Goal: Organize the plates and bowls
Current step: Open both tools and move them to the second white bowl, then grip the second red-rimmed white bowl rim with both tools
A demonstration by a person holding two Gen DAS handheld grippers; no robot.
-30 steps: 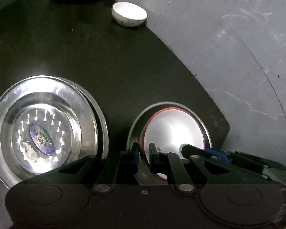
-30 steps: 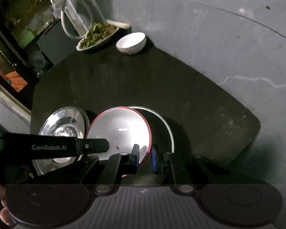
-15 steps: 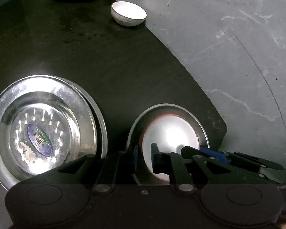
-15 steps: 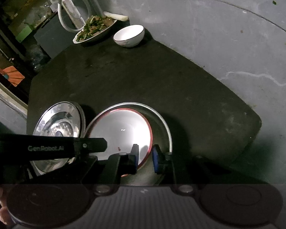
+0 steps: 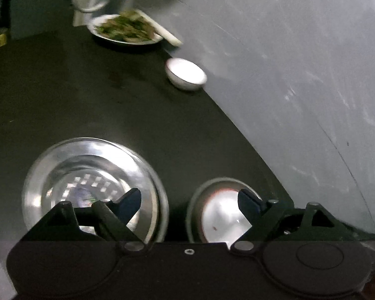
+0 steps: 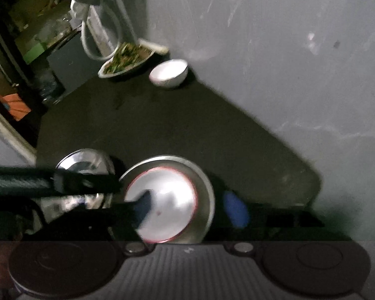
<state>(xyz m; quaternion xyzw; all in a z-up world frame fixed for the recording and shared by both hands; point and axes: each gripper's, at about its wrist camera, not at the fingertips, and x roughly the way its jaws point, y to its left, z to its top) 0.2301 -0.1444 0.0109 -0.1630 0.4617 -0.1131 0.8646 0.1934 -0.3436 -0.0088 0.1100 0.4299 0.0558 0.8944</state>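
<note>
My left gripper (image 5: 188, 201): jaws wide apart, they have just been opening; nothing is pressed between them. One finger stands over the steel plates, the other over the red-rimmed plate.
My right gripper (image 6: 188, 208): jaws also wide, just been opening, and they hold nothing. The picture is blurred here, but the blue pads stand on each side of the red-rimmed plate, not touching its rim as far as I can see.
Red-rimmed plate (image 6: 162, 203): white inside, it lies flat in a bigger steel dish (image 6: 207, 187), near the front corner of the dark table (image 6: 162, 125).
Steel plates (image 5: 87, 182): stacked, shiny, just beside the steel dish on its left, on the same table.
White bowl (image 5: 186, 73): upright at the far edge of the table, well apart from the plates.
Dish of green vegetables (image 5: 126, 28): behind the white bowl, near it.
Floor (image 5: 299, 62): grey, to the right of the table.
</note>
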